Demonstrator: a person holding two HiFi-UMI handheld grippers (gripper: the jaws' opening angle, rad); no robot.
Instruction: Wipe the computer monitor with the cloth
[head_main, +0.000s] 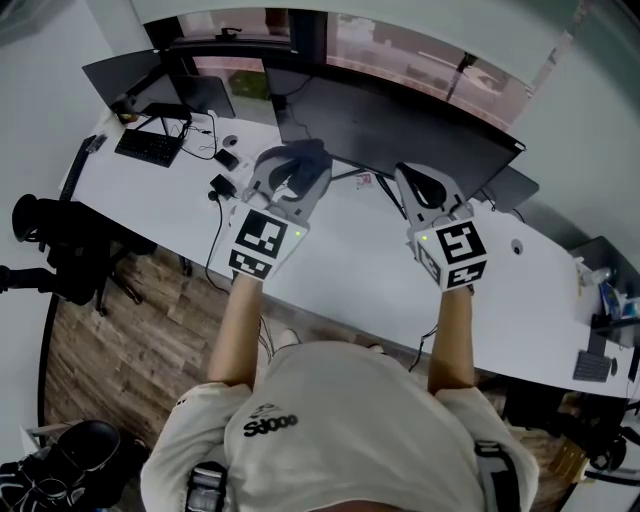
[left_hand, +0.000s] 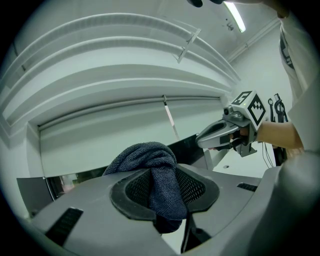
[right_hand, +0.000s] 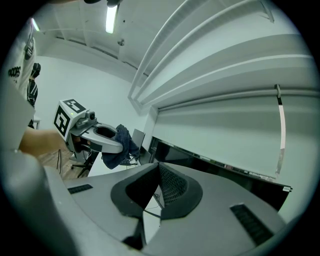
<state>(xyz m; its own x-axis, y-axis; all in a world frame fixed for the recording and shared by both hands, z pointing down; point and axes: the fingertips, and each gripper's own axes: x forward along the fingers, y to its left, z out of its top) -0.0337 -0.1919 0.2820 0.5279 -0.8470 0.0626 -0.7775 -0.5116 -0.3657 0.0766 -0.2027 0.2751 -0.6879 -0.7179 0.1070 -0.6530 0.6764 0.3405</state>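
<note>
The person's arms reached out over the white desk (head_main: 350, 262), with the left gripper (head_main: 296, 174) at about eleven o'clock clenched on a dark blue cloth (left_hand: 152, 165) that bunched up over its pads. The right gripper (head_main: 421, 186), at about one o'clock, had its jaws pressed together on nothing. Just beyond them at twelve o'clock stood the wide dark computer monitor (head_main: 400, 125), the cloth near its lower left edge though I couldn't tell if it touched, and farther off at ten o'clock a black keyboard (head_main: 148, 147) lay before a second screen (head_main: 125, 72).
</note>
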